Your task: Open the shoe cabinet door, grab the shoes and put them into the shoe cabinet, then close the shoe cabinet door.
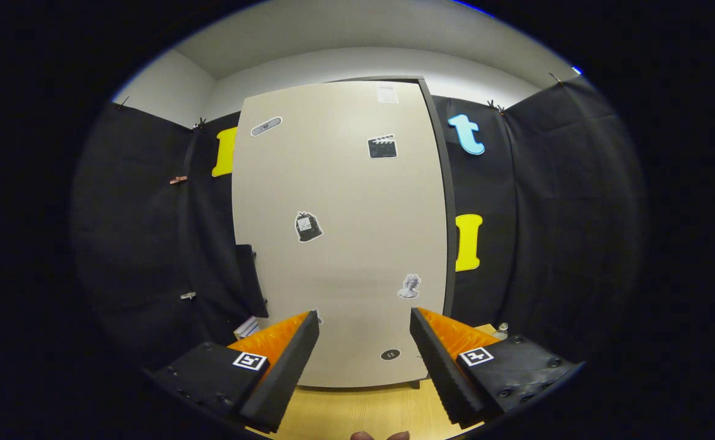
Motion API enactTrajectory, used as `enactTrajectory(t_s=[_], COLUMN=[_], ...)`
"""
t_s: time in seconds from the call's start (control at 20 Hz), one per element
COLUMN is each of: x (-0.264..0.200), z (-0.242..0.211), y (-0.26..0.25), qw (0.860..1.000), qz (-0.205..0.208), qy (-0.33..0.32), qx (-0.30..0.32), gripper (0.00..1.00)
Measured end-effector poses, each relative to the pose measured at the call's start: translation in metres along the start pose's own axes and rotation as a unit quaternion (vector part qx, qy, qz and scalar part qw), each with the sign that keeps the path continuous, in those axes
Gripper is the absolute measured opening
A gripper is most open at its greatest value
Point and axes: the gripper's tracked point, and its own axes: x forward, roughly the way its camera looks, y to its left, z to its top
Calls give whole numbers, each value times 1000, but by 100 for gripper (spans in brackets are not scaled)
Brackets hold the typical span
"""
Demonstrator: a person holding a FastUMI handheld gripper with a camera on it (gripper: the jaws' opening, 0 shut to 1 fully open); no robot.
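Note:
A tall beige shoe cabinet door (339,232) stands straight ahead, closed flat against its dark frame, with several small stickers on its face. My gripper (363,321) faces its lower part, fingers spread wide and nothing between them. The left fingertip (310,324) and the right fingertip (420,321) stand apart from the door's face. A small dark round spot (390,354) on the door sits low between the fingers. No shoes are visible to me.
The cabinet rests on a light wooden floor (357,409). Black cloth walls close in on both sides. A small stack of flat things (246,328) lies low at the cabinet's left foot. A small object (502,330) sits on the floor at the right.

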Motion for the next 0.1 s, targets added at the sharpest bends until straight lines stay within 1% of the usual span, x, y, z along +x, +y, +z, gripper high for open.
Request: enactTrajectory(t_s=[0.1], x=[-3], z=[-1], y=[-3], qw=[1000], qz=[-1], qy=[2], qx=[-2], gripper=[98])
